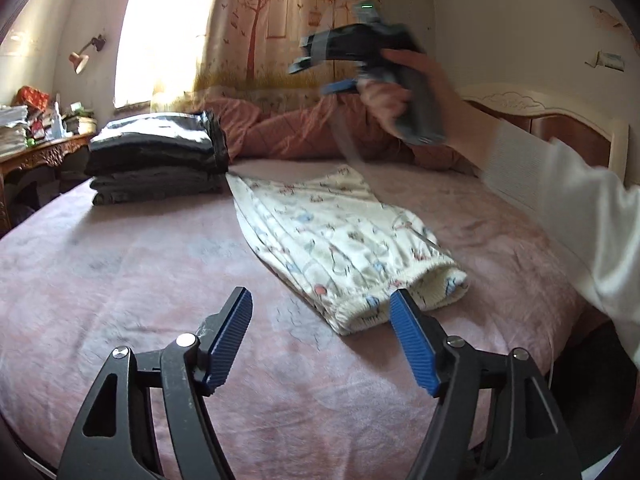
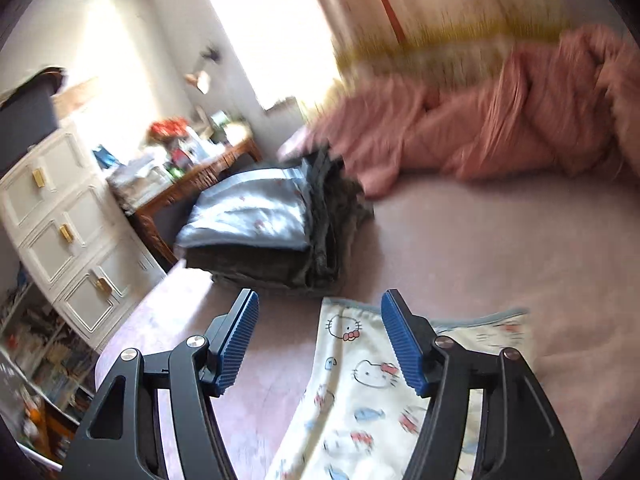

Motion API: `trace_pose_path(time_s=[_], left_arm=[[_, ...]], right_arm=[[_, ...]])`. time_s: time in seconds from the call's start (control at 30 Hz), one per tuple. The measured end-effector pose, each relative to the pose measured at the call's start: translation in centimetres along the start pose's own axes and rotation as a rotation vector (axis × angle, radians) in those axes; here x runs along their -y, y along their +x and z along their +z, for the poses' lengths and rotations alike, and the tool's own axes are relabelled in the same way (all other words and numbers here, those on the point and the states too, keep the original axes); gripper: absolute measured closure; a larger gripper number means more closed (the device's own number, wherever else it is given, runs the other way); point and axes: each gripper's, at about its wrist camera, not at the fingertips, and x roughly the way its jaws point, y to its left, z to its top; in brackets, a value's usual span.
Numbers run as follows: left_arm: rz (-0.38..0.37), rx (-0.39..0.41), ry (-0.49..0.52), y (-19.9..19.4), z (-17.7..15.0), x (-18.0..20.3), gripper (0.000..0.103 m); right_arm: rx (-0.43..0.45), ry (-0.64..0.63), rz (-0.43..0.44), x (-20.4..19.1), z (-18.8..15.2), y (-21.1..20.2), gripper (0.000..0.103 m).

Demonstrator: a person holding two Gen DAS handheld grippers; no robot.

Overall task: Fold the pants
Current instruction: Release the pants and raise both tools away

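Both grippers, left gripper (image 1: 320,308) and right gripper (image 2: 320,312), are held wide open and empty, apparently since the printed pants (image 1: 340,240) are laid flat mid-bed (image 1: 120,280), beside the folded stack (image 1: 160,160).

Pink bed (image 1: 120,264), rumpled quilt (image 2: 520,120), cluttered desk (image 1: 44,152), white drawers (image 2: 60,216)
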Motion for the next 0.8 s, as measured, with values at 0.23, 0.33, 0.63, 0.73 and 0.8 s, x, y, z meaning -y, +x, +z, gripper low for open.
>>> trace_pose_path(time_s=[0.23,0.33,0.63,0.73,0.8], left_arm=[[0.084,0.111,0.040,-2.5,2.1,-0.4,0.025],[0.129,0.130,0.067,-2.8,3.4,-0.4,0.023],[0.158,0.206,0.062,-3.1,5.7,-0.3,0.012],[0.165,0.168,0.063,-2.0,5.1,0.0,0.012],[0.162,0.117,0.051,-0.9,4.5,0.1,0.016]], right_arm=[[0.199,-0.134,-0.063,-3.0,-2.9,-14.1,0.032],[0.290,-0.198,-0.200,-4.7,-6.0,-18.8,0.030],[0.380,-0.169,-0.575,-6.2,-18.0,-23.6,0.027],[0.355,-0.113,-0.608,-5.7,-21.1,-23.9,0.027],[0.324,-0.059,-0.570,-4.5,-22.9,-23.7,0.027]])
